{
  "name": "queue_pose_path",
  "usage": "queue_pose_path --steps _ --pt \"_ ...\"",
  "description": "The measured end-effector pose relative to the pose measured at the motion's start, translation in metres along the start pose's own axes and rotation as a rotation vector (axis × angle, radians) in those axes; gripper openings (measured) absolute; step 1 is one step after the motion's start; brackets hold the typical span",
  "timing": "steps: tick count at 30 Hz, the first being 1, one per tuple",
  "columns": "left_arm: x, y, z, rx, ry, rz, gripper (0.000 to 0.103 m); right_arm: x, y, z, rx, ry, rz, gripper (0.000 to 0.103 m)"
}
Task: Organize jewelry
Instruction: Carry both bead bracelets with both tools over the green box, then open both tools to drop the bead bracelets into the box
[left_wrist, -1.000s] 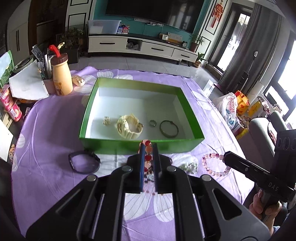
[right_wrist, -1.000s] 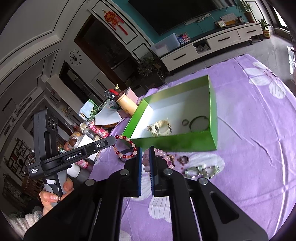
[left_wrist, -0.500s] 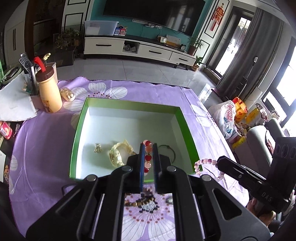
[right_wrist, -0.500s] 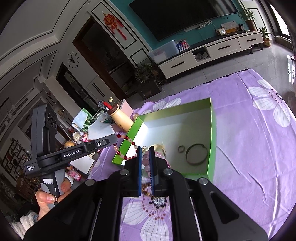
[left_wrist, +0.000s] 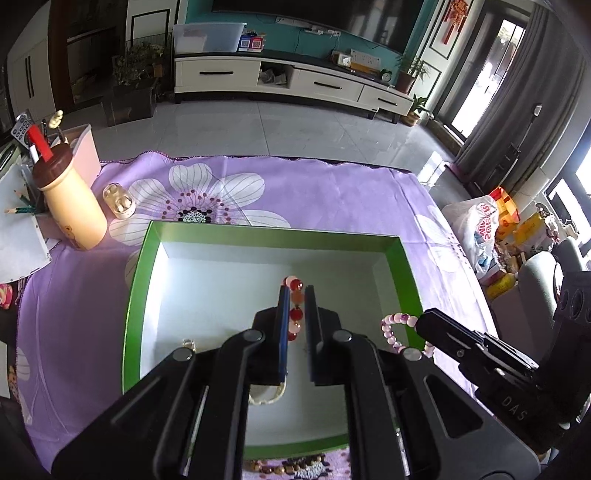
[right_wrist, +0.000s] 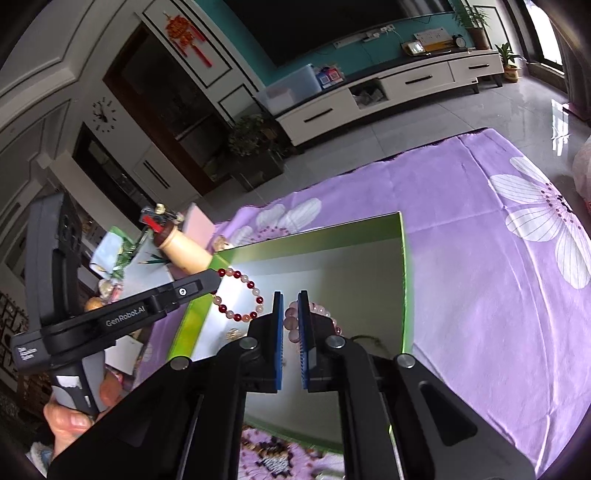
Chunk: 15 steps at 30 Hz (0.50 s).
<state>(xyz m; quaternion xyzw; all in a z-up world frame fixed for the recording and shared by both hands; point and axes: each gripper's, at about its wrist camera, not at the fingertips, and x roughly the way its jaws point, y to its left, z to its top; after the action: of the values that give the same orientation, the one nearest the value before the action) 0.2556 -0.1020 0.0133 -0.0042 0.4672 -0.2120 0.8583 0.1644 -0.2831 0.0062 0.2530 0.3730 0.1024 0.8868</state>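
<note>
My left gripper (left_wrist: 295, 291) is shut on a red and pink bead bracelet (left_wrist: 295, 308) and holds it above the inside of the green box (left_wrist: 266, 233). The same bracelet (right_wrist: 240, 299) hangs from the left gripper in the right wrist view. My right gripper (right_wrist: 291, 297) is shut on a pale pink bead bracelet (right_wrist: 293, 321), also above the box (right_wrist: 403, 280). That bracelet (left_wrist: 393, 328) shows over the box's right wall in the left wrist view. A small pale trinket (left_wrist: 188, 343) and a cream watch (left_wrist: 267, 397) lie in the box, mostly hidden by my fingers.
A cream bottle with a brown cap (left_wrist: 70, 206) and a pen holder stand at the table's back left, with a small earbud case (left_wrist: 119, 204) beside them. More beads (left_wrist: 291, 467) lie on the purple flowered cloth (left_wrist: 332, 192) in front of the box.
Both grippers have moved forward from the cloth in front of the box to above its inside, each carrying its bracelet. The box now fills the middle of both views.
</note>
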Motion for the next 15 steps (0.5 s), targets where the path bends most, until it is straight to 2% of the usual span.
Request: queue_pose_path --steps 12,13,15 --pt "0.062 0.000 0.014 -0.018 0.089 0.051 0.009 0.041 -0.014 0.019 -0.029 0.043 -0.149 0.008" --pt "0.064 -0.001 0.015 -0.022 0.091 0.056 0.009 0.044 -0.016 0.019 -0.024 0.048 -0.149 0.009" --pt "0.067 0.002 0.015 -0.025 0.094 0.072 0.014 0.045 -0.018 0.019 -0.016 0.044 -0.152 0.019"
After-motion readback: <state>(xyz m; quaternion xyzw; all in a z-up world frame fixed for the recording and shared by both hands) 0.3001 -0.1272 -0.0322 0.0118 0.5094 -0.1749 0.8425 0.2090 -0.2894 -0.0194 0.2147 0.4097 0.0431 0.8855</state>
